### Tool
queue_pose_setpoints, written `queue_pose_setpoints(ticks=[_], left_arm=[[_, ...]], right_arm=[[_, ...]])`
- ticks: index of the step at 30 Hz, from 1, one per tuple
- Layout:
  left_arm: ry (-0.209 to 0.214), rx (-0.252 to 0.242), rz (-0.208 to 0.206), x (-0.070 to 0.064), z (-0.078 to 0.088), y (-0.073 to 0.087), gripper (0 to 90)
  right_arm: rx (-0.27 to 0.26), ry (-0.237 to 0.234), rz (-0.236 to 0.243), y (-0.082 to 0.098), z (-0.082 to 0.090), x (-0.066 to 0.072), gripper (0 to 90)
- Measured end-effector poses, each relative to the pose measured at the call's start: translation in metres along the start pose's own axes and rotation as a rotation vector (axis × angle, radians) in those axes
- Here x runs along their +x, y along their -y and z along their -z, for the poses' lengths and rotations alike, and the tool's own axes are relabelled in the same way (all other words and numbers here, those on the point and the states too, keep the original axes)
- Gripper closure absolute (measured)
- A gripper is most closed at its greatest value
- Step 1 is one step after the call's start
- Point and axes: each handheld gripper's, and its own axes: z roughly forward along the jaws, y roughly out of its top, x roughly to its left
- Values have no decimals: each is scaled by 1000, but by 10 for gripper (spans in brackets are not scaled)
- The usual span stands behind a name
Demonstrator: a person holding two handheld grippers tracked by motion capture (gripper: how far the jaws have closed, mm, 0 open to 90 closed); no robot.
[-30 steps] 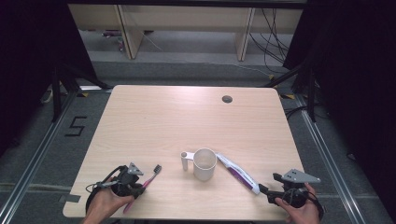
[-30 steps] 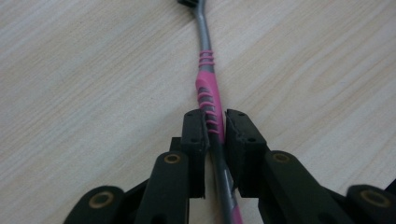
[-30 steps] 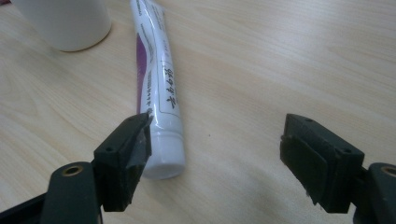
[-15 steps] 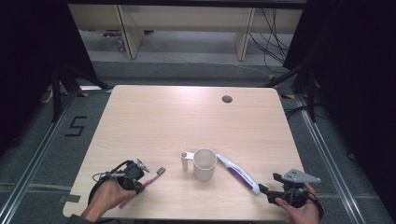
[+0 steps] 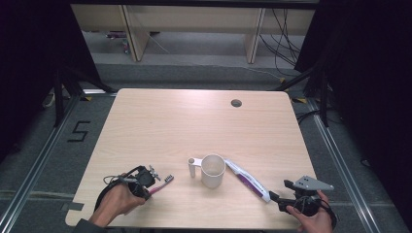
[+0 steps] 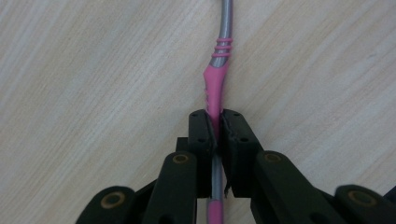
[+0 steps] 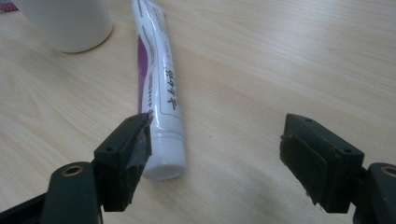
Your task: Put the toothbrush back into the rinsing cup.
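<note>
Our left gripper (image 6: 215, 128) is clamped tight on the pink toothbrush (image 6: 215, 86), low over the table (image 5: 184, 121) at its near-left corner. Our right gripper (image 7: 217, 149) sits wide open and empty, its left jaw just beside the cap end of the toothpaste tube (image 7: 156, 79). Between the two stands the white mug (image 5: 212, 170), with the tube lying alongside it.
</note>
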Motion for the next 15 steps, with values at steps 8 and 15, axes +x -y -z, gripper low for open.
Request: queue_pose_setpoints(ticks=[8,15], left_arm=[[-19,7,-43,-1,0,-2,829],[-11,-64,-32,6,5,4,830]], right_arm=[[-9,-2,-2,0,0,0,258],[-14,6,-2,0,1,-2,259]])
